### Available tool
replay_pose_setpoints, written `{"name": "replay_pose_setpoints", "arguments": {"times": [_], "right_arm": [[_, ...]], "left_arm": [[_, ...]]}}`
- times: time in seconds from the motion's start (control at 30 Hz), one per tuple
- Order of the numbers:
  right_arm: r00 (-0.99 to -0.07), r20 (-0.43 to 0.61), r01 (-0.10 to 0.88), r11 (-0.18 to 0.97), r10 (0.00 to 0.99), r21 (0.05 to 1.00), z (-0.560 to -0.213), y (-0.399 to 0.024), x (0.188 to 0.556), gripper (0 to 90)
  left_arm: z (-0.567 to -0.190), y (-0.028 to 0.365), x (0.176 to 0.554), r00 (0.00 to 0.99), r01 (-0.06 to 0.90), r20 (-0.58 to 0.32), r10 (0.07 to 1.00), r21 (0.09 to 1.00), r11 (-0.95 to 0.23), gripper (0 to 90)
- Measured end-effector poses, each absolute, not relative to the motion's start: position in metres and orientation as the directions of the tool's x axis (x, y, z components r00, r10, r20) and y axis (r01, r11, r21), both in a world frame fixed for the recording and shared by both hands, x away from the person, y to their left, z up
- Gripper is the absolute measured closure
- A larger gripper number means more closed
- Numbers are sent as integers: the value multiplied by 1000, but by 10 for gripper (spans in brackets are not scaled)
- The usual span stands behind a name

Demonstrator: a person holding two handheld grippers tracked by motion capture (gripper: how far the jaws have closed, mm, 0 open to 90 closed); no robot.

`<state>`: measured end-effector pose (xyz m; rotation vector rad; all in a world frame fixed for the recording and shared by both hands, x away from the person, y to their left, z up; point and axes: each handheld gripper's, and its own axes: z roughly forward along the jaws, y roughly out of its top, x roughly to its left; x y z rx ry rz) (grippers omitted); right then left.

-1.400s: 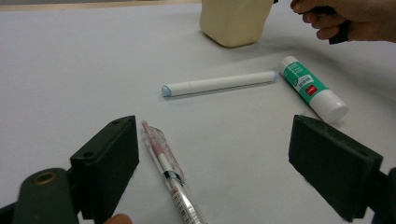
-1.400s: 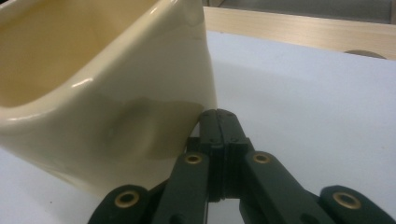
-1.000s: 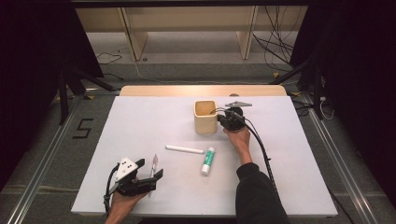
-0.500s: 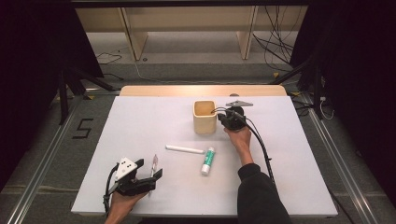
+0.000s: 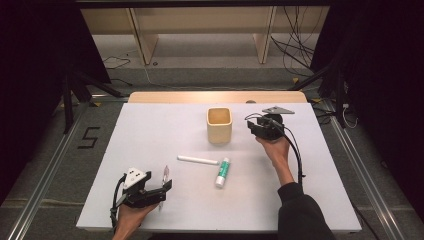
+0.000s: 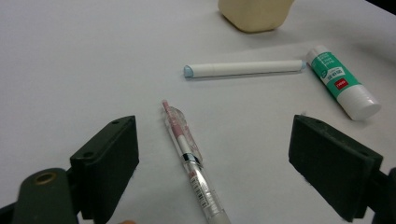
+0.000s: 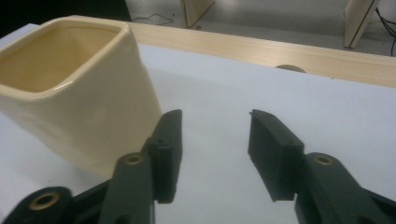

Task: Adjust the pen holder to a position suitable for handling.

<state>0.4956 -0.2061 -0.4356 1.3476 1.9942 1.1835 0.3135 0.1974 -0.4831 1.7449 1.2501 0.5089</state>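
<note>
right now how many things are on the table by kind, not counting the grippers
cup: 1
pen: 1
white marker: 1
glue stick: 1
total: 4

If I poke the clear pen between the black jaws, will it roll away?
Probably a little. The pen looks round, smooth and slim, lying flat on the white table. Its clip may stop it quickly. It looks light and stiff.
</note>
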Motion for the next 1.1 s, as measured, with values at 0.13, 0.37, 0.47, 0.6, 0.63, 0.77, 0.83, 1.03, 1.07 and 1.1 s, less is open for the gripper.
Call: {"name": "replay_pose_setpoints", "arguments": {"times": [0.13, 0.37, 0.47, 0.6, 0.63, 0.77, 0.83, 1.03, 1.07, 1.1], "right_arm": [[-436, 122, 493, 123, 891, 861, -428, -219, 472, 426], [-481, 144, 457, 107, 865, 883, -421, -228, 441, 367], [-507, 139, 436, 114, 851, 892, -421, -230, 426, 350], [-533, 138, 429, 126, 835, 895, -425, -230, 409, 334], [-538, 135, 426, 130, 832, 895, -426, -229, 407, 331], [-552, 129, 423, 143, 824, 895, -429, -227, 398, 324], [-554, 132, 427, 144, 822, 893, -429, -226, 397, 323], [-578, 133, 419, 153, 805, 895, -431, -222, 387, 305], [-582, 133, 416, 153, 802, 897, -432, -221, 385, 303], [-585, 139, 419, 151, 799, 895, -432, -220, 383, 299]], "left_arm": [[-481, 196, 315, 402, 554, -143, 905, 825, -115, 158], [-480, 193, 319, 396, 607, -117, 911, 777, -164, 160], [-478, 191, 319, 398, 617, -107, 911, 766, -179, 160], [-474, 191, 321, 403, 633, -110, 909, 750, -190, 161], [-474, 191, 321, 403, 637, -112, 909, 747, -190, 162], [-474, 190, 322, 410, 647, -106, 906, 734, -207, 162], [-474, 190, 323, 407, 654, -106, 907, 728, -208, 162], [-469, 192, 325, 399, 675, -92, 912, 703, -225, 170], [-468, 192, 325, 402, 680, -90, 911, 696, -231, 170], [-467, 191, 326, 401, 684, -85, 912, 690, -237, 171]]}}
